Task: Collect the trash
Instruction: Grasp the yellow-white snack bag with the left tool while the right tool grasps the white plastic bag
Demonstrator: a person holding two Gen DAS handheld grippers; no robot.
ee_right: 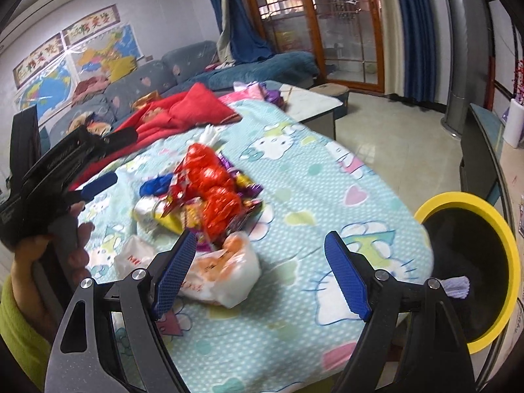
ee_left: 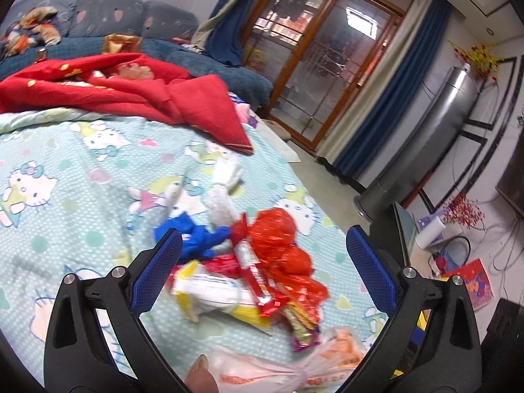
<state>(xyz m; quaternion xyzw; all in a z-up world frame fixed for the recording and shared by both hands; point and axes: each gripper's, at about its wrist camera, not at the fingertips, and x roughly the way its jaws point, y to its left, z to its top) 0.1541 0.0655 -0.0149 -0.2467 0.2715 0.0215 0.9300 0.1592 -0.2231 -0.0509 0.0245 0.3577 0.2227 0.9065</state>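
Observation:
A heap of trash lies on the cartoon-cat sheet (ee_left: pixel 65 163): a red crinkled bag (ee_left: pixel 281 249) (ee_right: pixel 213 180), a blue wrapper (ee_left: pixel 196 235) (ee_right: pixel 157 186), a yellow-white packet (ee_left: pixel 209 291) and a white-orange plastic bag (ee_left: pixel 327 357) (ee_right: pixel 226 271). My left gripper (ee_left: pixel 265 262) hovers open over the heap with nothing between its blue pads. In the right wrist view the left gripper (ee_right: pixel 98 180) shows at the left, held by a hand. My right gripper (ee_right: pixel 262 271) stands open just right of the white-orange bag. A black bin with a yellow rim (ee_right: pixel 504 262) stands at the right.
A red blanket (ee_left: pixel 131 91) (ee_right: pixel 177 111) lies at the far side of the sheet, a blue sofa (ee_left: pixel 98 19) behind it. A low table (ee_right: pixel 314 104), tiled floor (ee_right: pixel 393 144), a silver column (ee_left: pixel 435 131) and glass doors are beyond.

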